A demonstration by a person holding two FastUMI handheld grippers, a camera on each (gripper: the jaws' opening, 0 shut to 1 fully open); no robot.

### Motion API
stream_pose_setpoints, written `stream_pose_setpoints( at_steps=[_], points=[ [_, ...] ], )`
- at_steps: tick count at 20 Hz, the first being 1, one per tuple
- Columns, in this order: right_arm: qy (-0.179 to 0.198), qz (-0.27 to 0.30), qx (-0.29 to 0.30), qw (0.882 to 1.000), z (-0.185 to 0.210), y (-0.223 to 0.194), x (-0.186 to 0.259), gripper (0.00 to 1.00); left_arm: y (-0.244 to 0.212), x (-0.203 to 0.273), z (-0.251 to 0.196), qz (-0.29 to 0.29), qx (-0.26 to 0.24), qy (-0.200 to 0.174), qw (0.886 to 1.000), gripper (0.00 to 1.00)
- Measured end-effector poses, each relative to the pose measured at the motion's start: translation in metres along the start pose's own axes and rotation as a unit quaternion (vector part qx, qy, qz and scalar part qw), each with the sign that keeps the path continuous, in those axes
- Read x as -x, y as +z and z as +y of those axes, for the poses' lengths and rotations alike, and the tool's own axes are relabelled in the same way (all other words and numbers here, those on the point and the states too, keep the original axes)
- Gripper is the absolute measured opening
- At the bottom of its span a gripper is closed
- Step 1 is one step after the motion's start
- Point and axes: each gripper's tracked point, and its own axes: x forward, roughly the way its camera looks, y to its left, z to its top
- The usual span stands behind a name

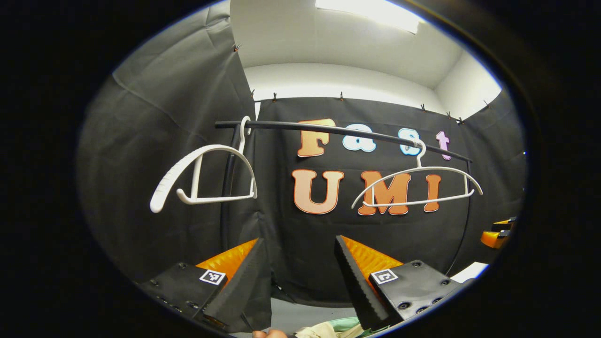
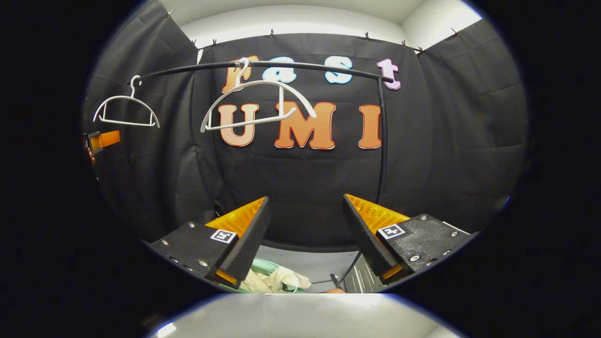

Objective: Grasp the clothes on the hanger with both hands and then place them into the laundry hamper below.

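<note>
At the bottom of the left gripper view, the left gripper [image 1: 300,277] stands with its two fingers spread wide, nothing between them and nothing touched. Above, from left to right, two bare white hangers hang from one black rail [image 1: 338,130]: the left hanger [image 1: 202,176], turned partly edge-on, and the right hanger [image 1: 418,188], seen nearly face-on. At the far right edge a part of the other gripper shows. Below the fingers, at the lower rim, lie the pale clothes [image 1: 319,331], resting in the green laundry hamper [image 1: 350,323]; a fingertip of the person shows just left of them.

In the right gripper view, the right gripper [image 2: 305,234] is likewise opened wide and empty, its fingers apart from everything. The same two hangers appear on the rail, both without garments, and a part of the left gripper shows at the far left edge. Clothes count: one heap, lying in the one hamper, below and between the fingers.
</note>
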Motion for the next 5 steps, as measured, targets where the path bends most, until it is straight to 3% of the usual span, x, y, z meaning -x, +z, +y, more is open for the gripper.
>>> stream_pose_setpoints(
  at_steps=[1, 2, 5],
  points=[
    [-0.002, 0.001, -0.001, 1.0, -0.0021, -0.0008, -0.0005, 0.94, -0.0009, -0.0006, 0.0001, 0.002, -0.001, 0.0, 1.0, 0.93],
    [-0.006, 0.001, -0.001, 1.0, -0.0059, -0.0015, -0.0013, 0.94, -0.0012, -0.0018, -0.0006, 0.003, -0.002, 0.002, 1.0, 1.0],
    [-0.008, 0.0, -0.003, 1.0, -0.0095, 0.0011, 0.0005, 0.94, 0.0009, -0.0025, 0.001, 0.002, -0.007, 0.006, 1.0, 1.0]
  ],
)
